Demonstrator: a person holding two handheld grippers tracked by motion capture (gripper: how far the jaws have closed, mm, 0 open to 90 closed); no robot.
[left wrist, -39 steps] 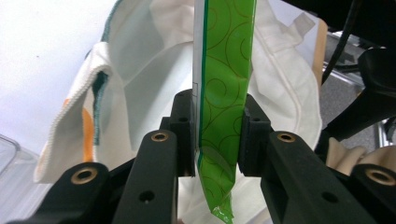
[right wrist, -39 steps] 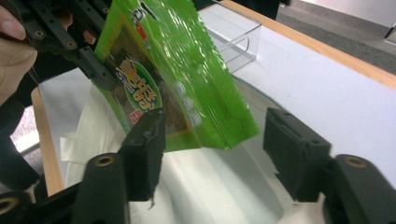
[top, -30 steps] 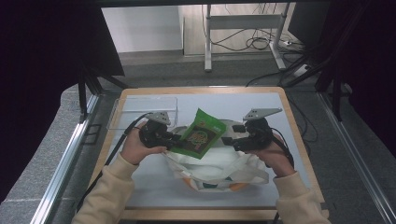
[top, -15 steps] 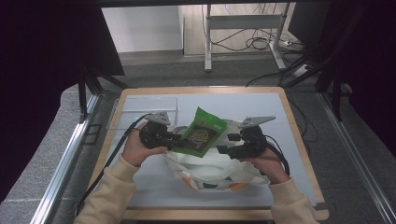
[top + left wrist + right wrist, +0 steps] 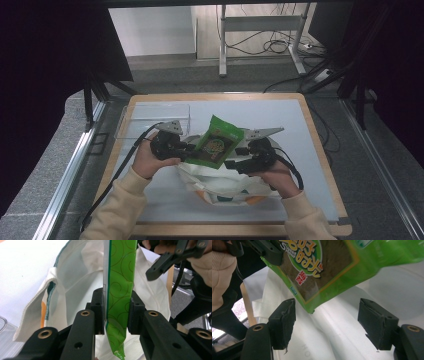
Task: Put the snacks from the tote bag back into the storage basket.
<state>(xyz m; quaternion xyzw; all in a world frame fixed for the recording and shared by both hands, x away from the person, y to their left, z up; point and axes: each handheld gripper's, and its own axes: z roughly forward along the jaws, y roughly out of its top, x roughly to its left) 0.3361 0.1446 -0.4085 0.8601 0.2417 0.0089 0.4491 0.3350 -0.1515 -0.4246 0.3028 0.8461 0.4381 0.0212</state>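
Over the white cloth tote bag (image 5: 220, 186), left hand-held gripper (image 5: 117, 312) pinches the green snack pouch (image 5: 218, 142); right hand-held gripper (image 5: 327, 323) gapes empty, so the bag's unheld mouth could snag the pouch.

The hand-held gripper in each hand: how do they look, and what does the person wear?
Each hand-held gripper, left and right, is black with blocky jaw pads, brass-coloured rivets, a grey three-cornered plate on top and a trailing black cable. The sleeves are cream.
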